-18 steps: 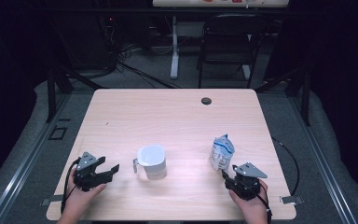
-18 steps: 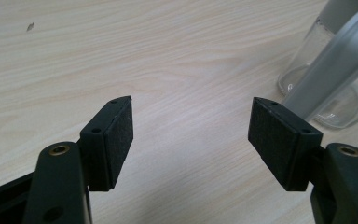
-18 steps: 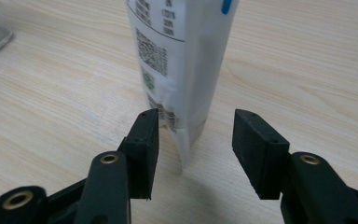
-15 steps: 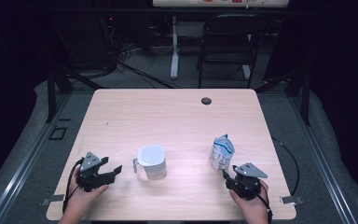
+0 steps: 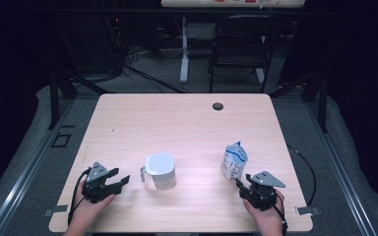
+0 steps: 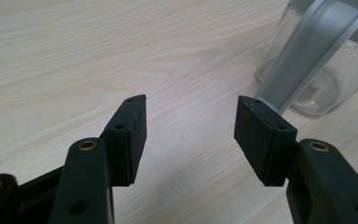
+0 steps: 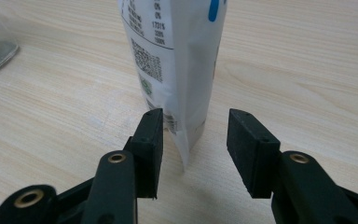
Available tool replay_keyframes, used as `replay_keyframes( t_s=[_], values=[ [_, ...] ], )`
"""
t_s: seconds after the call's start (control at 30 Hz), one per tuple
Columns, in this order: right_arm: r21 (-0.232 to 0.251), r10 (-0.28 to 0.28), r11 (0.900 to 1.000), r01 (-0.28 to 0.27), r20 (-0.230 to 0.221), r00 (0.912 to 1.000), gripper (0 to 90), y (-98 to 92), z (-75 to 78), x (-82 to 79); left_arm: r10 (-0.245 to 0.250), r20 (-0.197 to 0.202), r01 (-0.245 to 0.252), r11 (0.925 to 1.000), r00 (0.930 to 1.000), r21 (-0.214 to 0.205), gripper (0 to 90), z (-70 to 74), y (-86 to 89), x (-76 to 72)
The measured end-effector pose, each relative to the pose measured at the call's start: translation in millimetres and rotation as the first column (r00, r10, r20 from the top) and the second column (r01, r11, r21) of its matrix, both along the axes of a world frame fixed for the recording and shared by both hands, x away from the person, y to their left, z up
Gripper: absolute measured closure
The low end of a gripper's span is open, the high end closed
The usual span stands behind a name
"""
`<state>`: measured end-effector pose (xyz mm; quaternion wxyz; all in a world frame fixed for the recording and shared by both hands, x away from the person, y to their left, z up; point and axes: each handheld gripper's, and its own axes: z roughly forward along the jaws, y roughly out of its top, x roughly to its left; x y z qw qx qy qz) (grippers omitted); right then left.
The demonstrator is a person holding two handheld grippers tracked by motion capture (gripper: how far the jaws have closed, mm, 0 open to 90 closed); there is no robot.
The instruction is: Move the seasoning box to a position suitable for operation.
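Both tongs low, jaws apart — left tongs (image 5: 119,180) beside jug (image 5: 160,170); right tongs (image 5: 240,184) at pouch (image 5: 234,161)

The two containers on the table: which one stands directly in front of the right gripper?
The white printed pouch, standing upright just ahead of the right gripper. The clear jug sits nearer the left gripper.

Light wood-grain surface (image 5: 177,123), rounded corners, dark round grommet (image 5: 218,106) near far edge. Clear jug (image 5: 159,170) with grey handle upright, left of centre near front edge. White printed pouch (image 5: 234,160) upright to its right, well apart. Small dark speck (image 5: 112,130) on left part of surface.
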<state>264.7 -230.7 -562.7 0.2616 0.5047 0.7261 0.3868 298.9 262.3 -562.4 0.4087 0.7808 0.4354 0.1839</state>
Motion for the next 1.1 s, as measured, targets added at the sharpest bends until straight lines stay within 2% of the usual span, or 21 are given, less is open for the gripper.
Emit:
replay_keyframes(
  t_s=[0.13, 0.2, 0.33, 0.47, 0.7, 0.83, 0.9, 1.0, 1.03, 1.07, 1.1],
  values=[
    [0.005, 0.01, 0.9999, -0.01, 0.0, 1.0, 56.2, 1.7, -0.4, -0.5, 0.001, -0.007, -0.001, 1.0, 1.0, -0.009, 44.2, 0.9, 0.7, -0.6],
    [0.005, 0.013, 0.9999, -0.013, 0.0, 0.9999, 56.2, 2.6, -0.5, -0.9, -0.004, -0.014, 0.004, 1.0, 0.9999, -0.001, 44.3, 2.3, 0.2, -1.4],
    [0.004, 0.026, 0.9997, -0.026, -0.013, 0.9996, 56.3, 4.0, -0.1, -0.7, -0.017, -0.001, 0.017, 0.9998, 0.9999, 0.007, 45.0, 4.2, -2.6, -2.2],
    [-0.005, 0.03, 0.9995, -0.03, -0.012, 0.9995, 56.2, 4.4, 0.4, -0.7, -0.033, 0.013, 0.033, 0.9994, 0.9994, -0.003, 46.7, 7.1, -5.4, -3.3],
    [0.005, 0.022, 0.9997, -0.022, -0.003, 0.9998, 55.9, 2.0, 0.9, -1.7, -0.082, 0.031, 0.082, 0.9966, 0.9962, -0.006, 46.9, 14.9, -12.2, -3.8],
    [0.017, 0.016, 0.9997, -0.016, -0.001, 0.9999, 55.8, 0.8, 2.7, -2.1, -0.117, 0.049, 0.117, 0.993, 0.992, -0.012, 47.7, 23.0, -19.1, -5.0],
    [0.017, 0.016, 0.9997, -0.016, -0.004, 0.9999, 55.8, -0.1, 2.7, -1.9, -0.133, 0.044, 0.133, 0.991, 0.9902, -0.013, 47.6, 26.2, -22.8, -5.8],
    [0.023, 0.011, 0.9997, -0.011, -0.006, 0.9999, 55.7, -1.5, 2.6, -2.3, -0.152, 0.044, 0.152, 0.9883, 0.9874, -0.004, 47.5, 28.5, -27.3, -6.6],
    [0.027, 0.008, 0.9996, -0.008, -0.006, 1.0, 55.8, -2.1, 2.7, -2.5, -0.18, 0.032, 0.179, 0.9835, 0.9831, 0.023, 47.5, 32.3, -31.7, -5.6],
    [0.027, 0.009, 0.9996, -0.009, -0.01, 0.9999, 55.8, -2.9, 3.1, -2.6, -0.179, 0.03, 0.178, 0.9831, 0.9833, 0.042, 47.5, 34.6, -34.2, -5.1],
    [0.028, 0.006, 0.9996, -0.005, -0.011, 0.9999, 55.7, -3.4, 3.3, -2.7, -0.191, 0.028, 0.189, 0.9809, 0.9813, 0.044, 47.5, 36.8, -35.6, -3.8]
  ],
)
